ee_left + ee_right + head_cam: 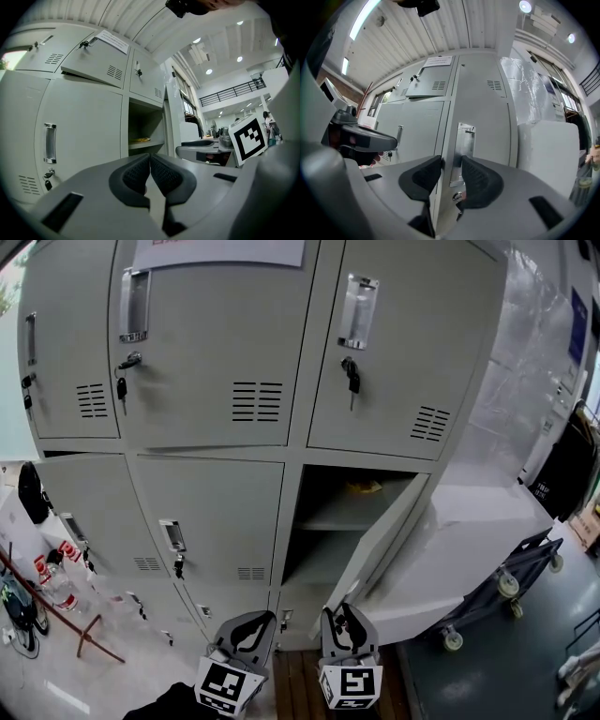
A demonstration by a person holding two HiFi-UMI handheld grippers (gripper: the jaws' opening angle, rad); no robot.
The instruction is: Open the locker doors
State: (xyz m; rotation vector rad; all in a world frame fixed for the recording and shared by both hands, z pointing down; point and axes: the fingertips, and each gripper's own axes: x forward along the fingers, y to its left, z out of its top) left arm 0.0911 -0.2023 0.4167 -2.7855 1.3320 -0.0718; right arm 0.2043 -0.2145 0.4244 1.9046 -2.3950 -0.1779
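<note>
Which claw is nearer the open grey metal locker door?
Right. The right claw is at the open grey locker door, by its handle edge; the left claw is further left.

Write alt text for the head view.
A bank of grey metal lockers has one middle-row door swung open, showing a shelf with something yellowish on it. At the bottom edge the left gripper and the right gripper point toward the lockers, the right one close to the open door's lower corner.

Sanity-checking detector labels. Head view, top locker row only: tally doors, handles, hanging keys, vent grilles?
Doors: 3
Handles: 3
Hanging keys: 3
Vent grilles: 3
Total: 12
</note>
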